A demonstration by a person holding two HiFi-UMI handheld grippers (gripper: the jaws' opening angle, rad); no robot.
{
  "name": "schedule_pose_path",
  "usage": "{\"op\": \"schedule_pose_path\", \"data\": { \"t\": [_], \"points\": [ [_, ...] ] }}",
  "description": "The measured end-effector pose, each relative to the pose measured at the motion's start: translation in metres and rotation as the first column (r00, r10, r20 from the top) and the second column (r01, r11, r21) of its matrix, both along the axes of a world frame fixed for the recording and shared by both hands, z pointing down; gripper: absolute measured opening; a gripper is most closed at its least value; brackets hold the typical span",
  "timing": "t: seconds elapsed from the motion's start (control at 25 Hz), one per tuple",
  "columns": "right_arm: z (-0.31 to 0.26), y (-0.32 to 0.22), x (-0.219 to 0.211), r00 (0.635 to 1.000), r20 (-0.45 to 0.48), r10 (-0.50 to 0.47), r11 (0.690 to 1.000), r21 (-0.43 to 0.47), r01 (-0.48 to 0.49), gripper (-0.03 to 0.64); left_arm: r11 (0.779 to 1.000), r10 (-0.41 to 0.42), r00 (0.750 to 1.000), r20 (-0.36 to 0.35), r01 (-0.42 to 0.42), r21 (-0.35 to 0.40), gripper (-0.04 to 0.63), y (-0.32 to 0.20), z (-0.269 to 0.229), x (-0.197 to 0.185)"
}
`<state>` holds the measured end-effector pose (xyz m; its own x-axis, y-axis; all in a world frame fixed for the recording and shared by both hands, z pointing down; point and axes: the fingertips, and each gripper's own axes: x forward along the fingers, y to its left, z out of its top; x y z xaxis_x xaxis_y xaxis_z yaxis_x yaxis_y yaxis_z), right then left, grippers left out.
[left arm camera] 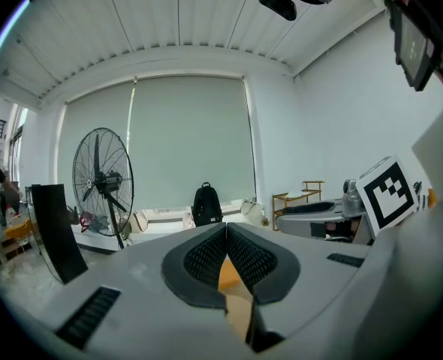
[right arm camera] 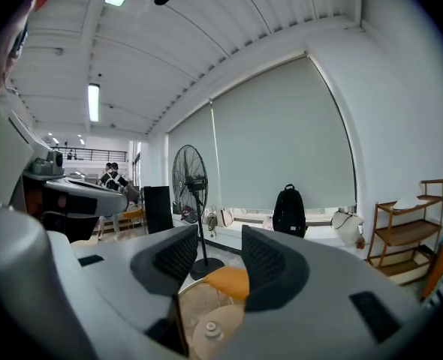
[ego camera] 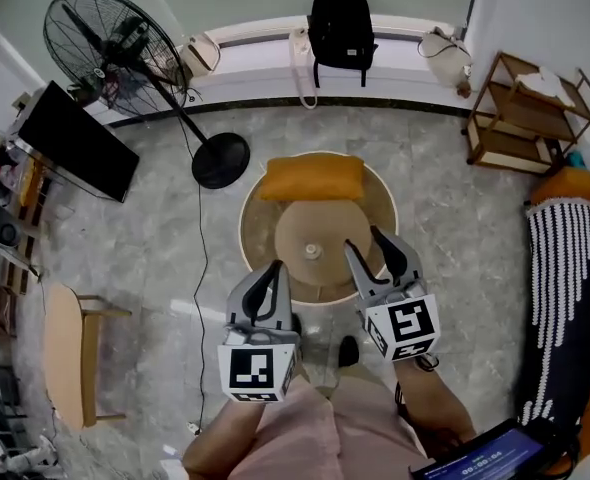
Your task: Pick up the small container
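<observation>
The small container is a little pale round thing with a knob on top. It stands near the middle of a round tan tabletop, and the right gripper view shows the small container low between the jaws, some way ahead. My right gripper is open over the tabletop's right part, just right of the container, with nothing in it; the same gripper shows a wide gap. My left gripper hovers at the table's near left edge; its jaws are shut together and empty.
An orange cushion lies behind the tabletop on a larger round seat. A standing fan with its black base and cord is at the left. A black backpack, a wooden shelf, a wooden bench and a striped cloth ring the area.
</observation>
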<state>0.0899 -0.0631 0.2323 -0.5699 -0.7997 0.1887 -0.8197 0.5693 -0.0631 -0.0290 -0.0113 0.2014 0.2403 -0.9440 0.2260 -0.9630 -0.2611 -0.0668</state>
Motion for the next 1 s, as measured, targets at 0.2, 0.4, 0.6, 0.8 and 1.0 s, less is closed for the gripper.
{"op": "schedule_pose_path", "data": {
  "t": [0.2, 0.4, 0.6, 0.8, 1.0],
  "points": [
    [0.004, -0.022, -0.026, 1.000, -0.022, -0.005, 1.000, -0.006, 0.005, 0.184, 1.000, 0.010, 1.000, -0.010, -0.010, 0.001, 0.012, -0.028, 0.003, -0.023],
    [0.015, -0.045, -0.055, 0.999, -0.050, -0.001, 1.000, -0.019, 0.000, 0.187, 1.000, -0.004, 0.999, -0.050, 0.003, -0.023, 0.012, -0.056, 0.013, -0.057],
    [0.048, -0.052, -0.081, 0.997, -0.081, 0.006, 0.998, -0.057, -0.011, 0.192, 0.997, -0.002, 0.998, -0.070, -0.003, -0.074, 0.012, -0.069, 0.047, -0.086],
    [0.098, -0.058, -0.094, 0.994, -0.104, 0.020, 0.993, -0.115, -0.033, 0.195, 0.988, 0.002, 0.993, -0.116, -0.020, -0.155, 0.012, -0.082, 0.092, -0.097],
    [0.152, -0.046, -0.102, 0.990, -0.141, 0.022, 0.981, -0.190, -0.049, 0.212, 0.977, 0.024, 0.993, -0.119, -0.048, -0.206, 0.012, -0.089, 0.136, -0.101]
  ]
}}
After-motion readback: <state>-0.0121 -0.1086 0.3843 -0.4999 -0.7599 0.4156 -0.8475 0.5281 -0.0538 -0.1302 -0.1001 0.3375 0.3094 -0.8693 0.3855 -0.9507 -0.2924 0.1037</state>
